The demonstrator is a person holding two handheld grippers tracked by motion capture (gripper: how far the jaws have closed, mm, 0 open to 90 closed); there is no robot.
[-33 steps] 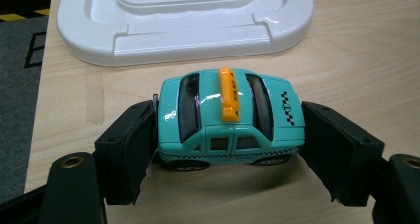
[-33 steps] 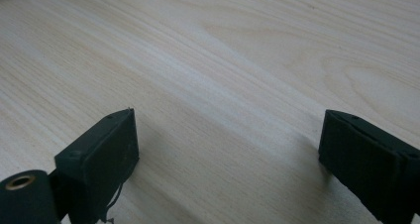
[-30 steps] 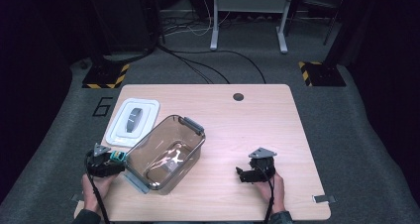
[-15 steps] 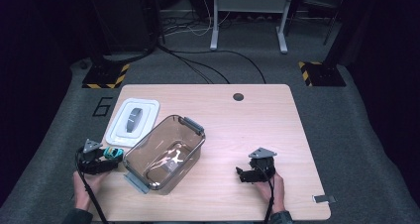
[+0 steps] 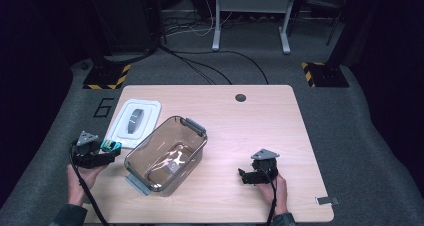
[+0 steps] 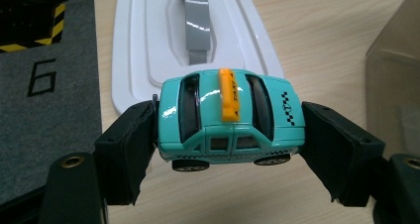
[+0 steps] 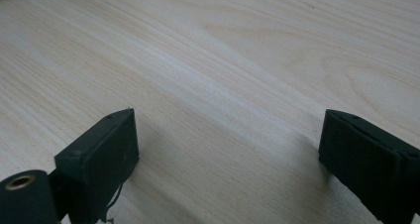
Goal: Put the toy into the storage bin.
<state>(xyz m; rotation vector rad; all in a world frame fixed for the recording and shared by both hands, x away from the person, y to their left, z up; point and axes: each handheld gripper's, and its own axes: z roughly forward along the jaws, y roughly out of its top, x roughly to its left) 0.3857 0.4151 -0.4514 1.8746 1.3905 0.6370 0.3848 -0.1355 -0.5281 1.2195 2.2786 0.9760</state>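
Teal toy taxi (image 6: 229,119) pinched nose to tail by left gripper (image 6: 229,149) fingers (image 6: 130,149), above worktop (image 5: 240,126) beside clear container (image 5: 167,158); could slip sideways, clip rim. Right gripper (image 7: 228,154) fingers wide, empty.

Toy taxi (image 6: 230,117) glossy teal paint, smooth; lid (image 6: 148,40) glossy white plastic; bin (image 5: 167,153) clear smoky plastic; table (image 7: 237,50) matt pale woodgrain; floor (image 6: 47,85) rough grey carpet.

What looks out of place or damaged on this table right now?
Nothing is spilled or broken. The clear box sits askew with its white lid off beside it, and the left gripper clamps a toy taxi.
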